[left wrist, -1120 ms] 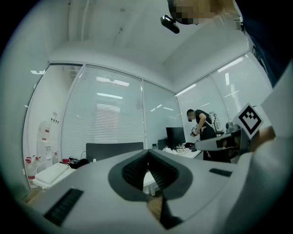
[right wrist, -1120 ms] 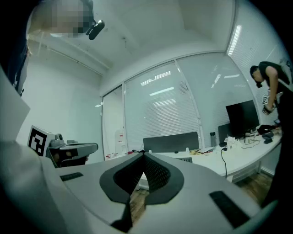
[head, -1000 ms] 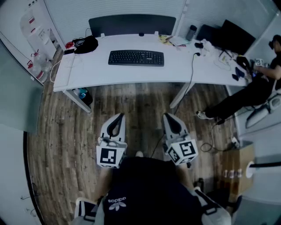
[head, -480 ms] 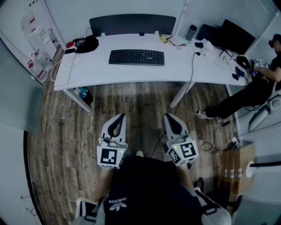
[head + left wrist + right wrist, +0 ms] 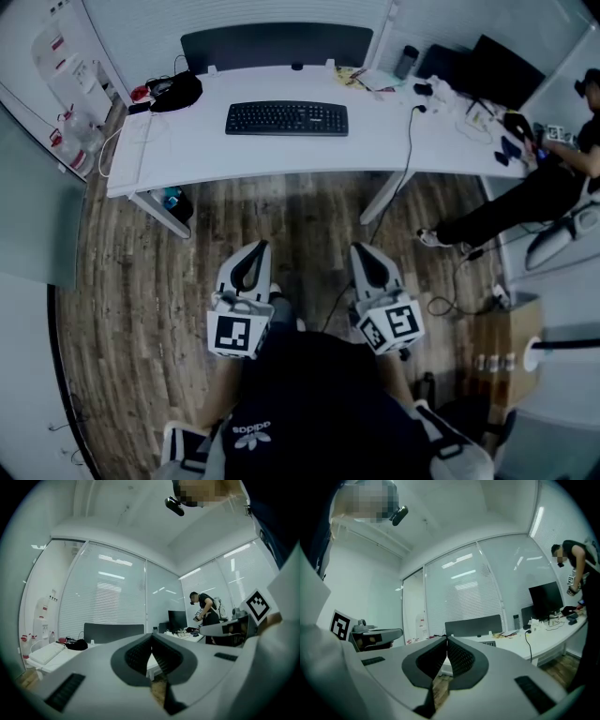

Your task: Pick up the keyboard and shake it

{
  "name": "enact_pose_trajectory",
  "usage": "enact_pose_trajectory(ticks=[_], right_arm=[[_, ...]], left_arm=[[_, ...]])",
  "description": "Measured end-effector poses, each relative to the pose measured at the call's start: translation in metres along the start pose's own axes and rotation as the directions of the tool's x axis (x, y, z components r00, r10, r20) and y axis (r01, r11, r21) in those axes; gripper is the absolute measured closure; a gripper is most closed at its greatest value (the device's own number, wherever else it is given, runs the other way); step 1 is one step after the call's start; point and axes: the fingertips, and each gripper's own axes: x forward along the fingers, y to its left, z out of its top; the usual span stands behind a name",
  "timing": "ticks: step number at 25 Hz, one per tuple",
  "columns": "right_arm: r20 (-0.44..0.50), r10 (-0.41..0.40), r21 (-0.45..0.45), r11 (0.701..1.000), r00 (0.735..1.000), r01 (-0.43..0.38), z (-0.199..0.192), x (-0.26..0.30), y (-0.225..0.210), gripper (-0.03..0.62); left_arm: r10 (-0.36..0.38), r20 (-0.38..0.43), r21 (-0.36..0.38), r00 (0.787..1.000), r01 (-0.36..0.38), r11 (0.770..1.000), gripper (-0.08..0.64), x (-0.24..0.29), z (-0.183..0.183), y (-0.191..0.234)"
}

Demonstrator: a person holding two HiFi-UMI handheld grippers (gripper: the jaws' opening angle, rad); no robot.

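**Far left, well beyond the left gripper:** white cabinet with red labels [image 5: 64, 58] standing against the wall at the desk's left end.

**Ahead and left of the left gripper:** soft black bag [image 5: 176, 92] slumped on the left end of the long white desk [image 5: 178, 150], with thin cables trailing beside it.

**Left gripper** [image 5: 251, 247]**:** grey two-jaw tool with a black-and-white marker cube at its rear. It is held level in front of the person's waist, over the brown wood-plank floor [image 5: 131, 281], and points toward the desk. The jaws are closed tip to tip with nothing between the ribbed pads.

**Ahead of both grippers, well apart from them:** flat black full-width keyboard [image 5: 286, 118] lying on the desk top in front of a dark upright partition panel [image 5: 277, 45]. It sits nearer the left gripper's line than the right's, and nothing touches it.

**Right gripper** [image 5: 362, 249]**:** a matching grey tool with a marker cube, held level beside the left one and aimed the same way. Its jaws are pressed together and hold nothing.

**Ahead and right of the right gripper:**
- A black cable [image 5: 405, 173] drops from the desk edge toward the floor.
- A dark cylindrical cup [image 5: 406, 64] stands at the back of the desk.
- A black flat monitor [image 5: 502, 70] stands among small clutter on the desk's right end.

**Far right of the right gripper:** a person in dark clothes [image 5: 525, 202] at the desk's end, and a brown cardboard box [image 5: 497, 342] on the floor.
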Motion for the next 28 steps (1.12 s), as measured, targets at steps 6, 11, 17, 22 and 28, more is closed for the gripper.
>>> enact_pose_trajectory(ticks=[6, 11, 17, 22, 28], right_arm=[[-0.017, -0.030, -0.003, 1.000, 0.999, 0.030, 0.000, 0.041, -0.017, 0.588], [-0.010, -0.030, -0.002, 1.000, 0.999, 0.030, 0.016, 0.098, -0.028, 0.588], [-0.025, -0.085, 0.019, 0.996, 0.996, 0.086, 0.022, 0.151, -0.033, 0.588], [-0.061, -0.091, 0.016, 0.996, 0.994, 0.092, 0.016, 0.179, -0.034, 0.588], [-0.076, -0.082, 0.001, 0.997, 0.994, 0.082, 0.015, 0.205, -0.042, 0.588]], left_arm=[[-0.024, 0.008, -0.018, 1.000, 0.025, 1.000, 0.555, 0.041, -0.003, 0.029], [-0.040, 0.018, -0.017, 0.999, 0.040, 0.999, 0.555, 0.088, 0.007, 0.072], [-0.067, 0.010, -0.043, 0.998, 0.067, 0.997, 0.555, 0.128, 0.011, 0.122], [-0.077, -0.008, -0.043, 0.997, 0.077, 0.996, 0.555, 0.149, 0.001, 0.146], [-0.084, -0.019, -0.068, 0.996, 0.082, 0.994, 0.555, 0.168, -0.006, 0.159]])
